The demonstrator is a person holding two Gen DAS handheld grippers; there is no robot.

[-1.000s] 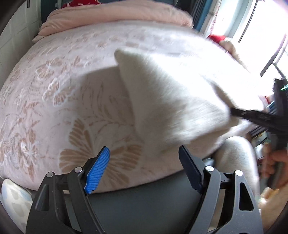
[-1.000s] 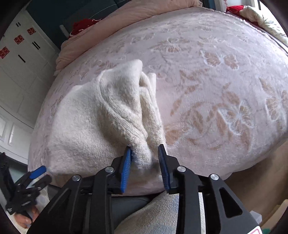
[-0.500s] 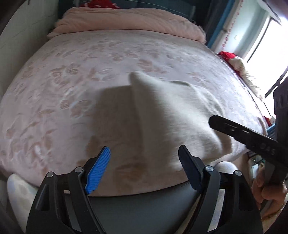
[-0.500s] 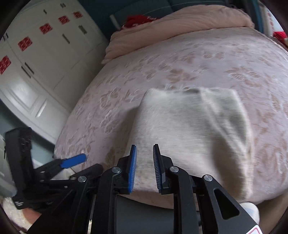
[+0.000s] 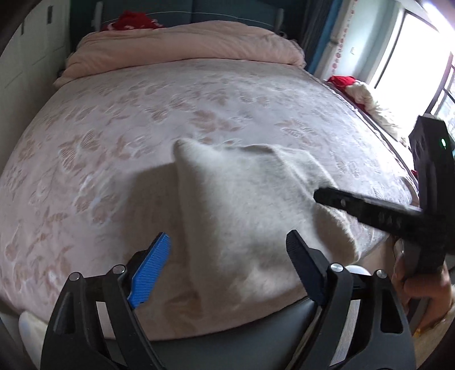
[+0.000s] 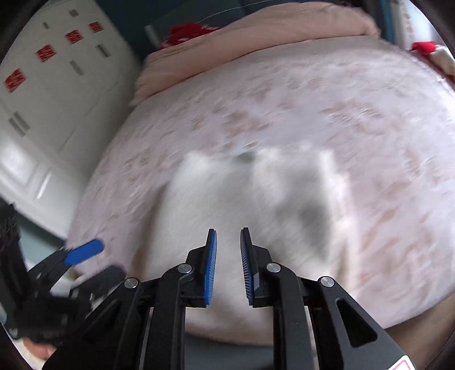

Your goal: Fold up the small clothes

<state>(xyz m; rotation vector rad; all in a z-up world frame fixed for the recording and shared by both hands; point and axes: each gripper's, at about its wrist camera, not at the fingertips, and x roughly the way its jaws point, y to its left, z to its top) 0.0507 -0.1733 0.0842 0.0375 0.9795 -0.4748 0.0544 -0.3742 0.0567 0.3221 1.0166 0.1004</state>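
left wrist: left gripper point(image 5: 227, 264) spread wide, empty, above cream sweater point(image 5: 250, 216) folded near the bed point(image 5: 113, 148) edge | right wrist: right gripper point(image 6: 228, 264) jaws narrowly parted, holding nothing, over blurred sweater point(image 6: 227, 205)

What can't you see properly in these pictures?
- Right wrist view: motion blur smears the white garment, so its folds and edges are unclear.
- Left wrist view: the right gripper comes in side-on over the garment, so its finger gap is hidden; the hand holding it is cut off by the edge.
- Left wrist view: the red thing past the pink quilt is too small to name.
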